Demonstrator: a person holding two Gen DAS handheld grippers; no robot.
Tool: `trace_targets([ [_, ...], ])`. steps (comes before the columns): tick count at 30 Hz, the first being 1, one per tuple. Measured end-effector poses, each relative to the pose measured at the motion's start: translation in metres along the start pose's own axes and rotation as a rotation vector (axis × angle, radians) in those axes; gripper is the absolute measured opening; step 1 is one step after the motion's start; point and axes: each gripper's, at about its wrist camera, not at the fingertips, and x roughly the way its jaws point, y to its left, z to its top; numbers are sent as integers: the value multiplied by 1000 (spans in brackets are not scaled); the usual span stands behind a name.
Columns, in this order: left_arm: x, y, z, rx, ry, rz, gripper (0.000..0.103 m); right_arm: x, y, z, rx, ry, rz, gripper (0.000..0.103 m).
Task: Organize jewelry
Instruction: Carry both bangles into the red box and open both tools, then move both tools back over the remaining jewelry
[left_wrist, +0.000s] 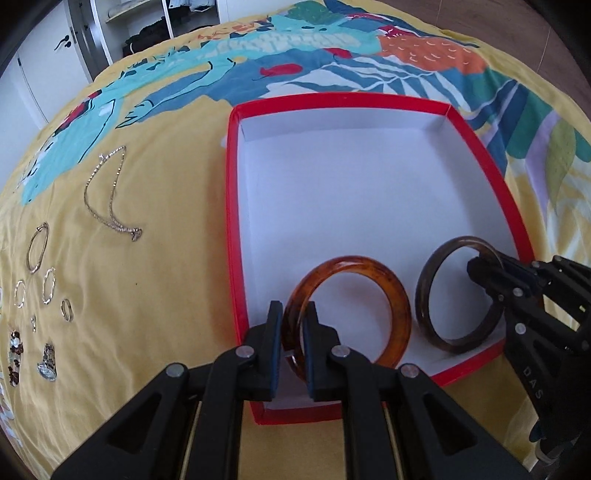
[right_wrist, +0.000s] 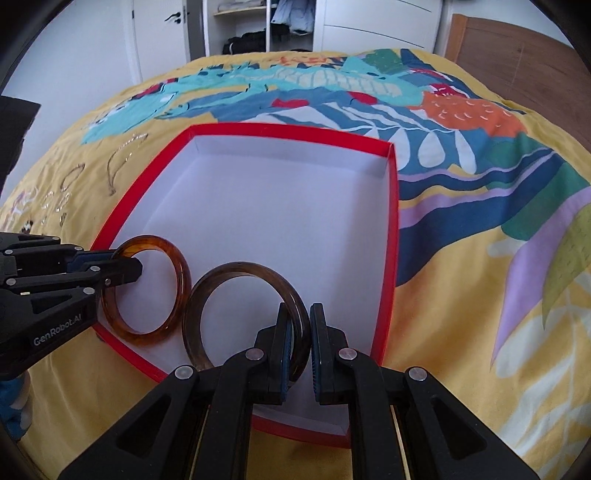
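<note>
Bed covered by a yellow bedspread (left_wrist: 155, 258) with a bold tropical print; it serves as the work surface, soft enough that small pieces stay where laid. On it sits a shallow red box (left_wrist: 231, 221), white inside, open side up, likely the collecting tray for the jewelry. Its floor is bare apart from the two bangles held at its near end. Left gripper (left_wrist: 293, 314) has its jaws narrowed onto the rim of an amber bangle (left_wrist: 395, 295), held on edge with its lower arc at or just above the box floor; pinching the rim keeps the ring upright and lets it be lowered inside the wall. Right gripper (right_wrist: 298, 317) is clamped the same way on a darker brown bangle (right_wrist: 207, 291), just beside the amber one, so the pair probably go in side by side. Left of the box, well apart from it, lie a chain necklace (left_wrist: 107, 199), several hoops and rings (left_wrist: 37, 247), and a wristwatch (left_wrist: 47, 363), unsorted.
</note>
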Motion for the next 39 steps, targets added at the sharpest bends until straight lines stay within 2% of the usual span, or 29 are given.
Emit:
trace_targets([
  [6, -2, 8, 0, -54, 21, -38, 12, 0, 4, 2, -37, 16, -9, 10],
  [8, -3, 8, 1, -59, 24, -42, 12, -3, 4, 3, -42, 16, -19, 16],
  [10, -4, 9, 2, -66, 29, -49, 12, -9, 5, 4, -48, 4, -35, 34],
  [13, -9, 12, 3, -98, 35, -79, 13, -21, 4, 7, -47, -11, -48, 37],
  [15, -18, 12, 3, -104, 22, -87, 15, -35, 1, 8, -37, -31, -55, 38],
  [17, -29, 12, 3, -105, 0, -93, 27, -54, -1, 8, -21, -54, -62, 39],
  [18, -34, 12, 3, -109, -11, -94, 29, -61, -2, 8, -16, -64, -63, 40],
  [21, -59, 16, 3, -119, -50, -104, 30, -89, -2, 9, -4, -93, -68, 41],
  [25, -105, 25, -1, -108, -131, -73, 30, -127, 2, 7, 14, -141, -70, 41],
  [32, -186, 83, -23, -133, -215, 39, 30, -195, 36, 13, 47, -246, -22, 42],
  [34, -205, 108, -34, -150, -241, 63, 30, -211, 53, 16, 42, -274, 3, 42],
  [39, -245, 183, -69, -209, -284, 141, 39, -235, 102, 23, 32, -315, 77, 45],
])
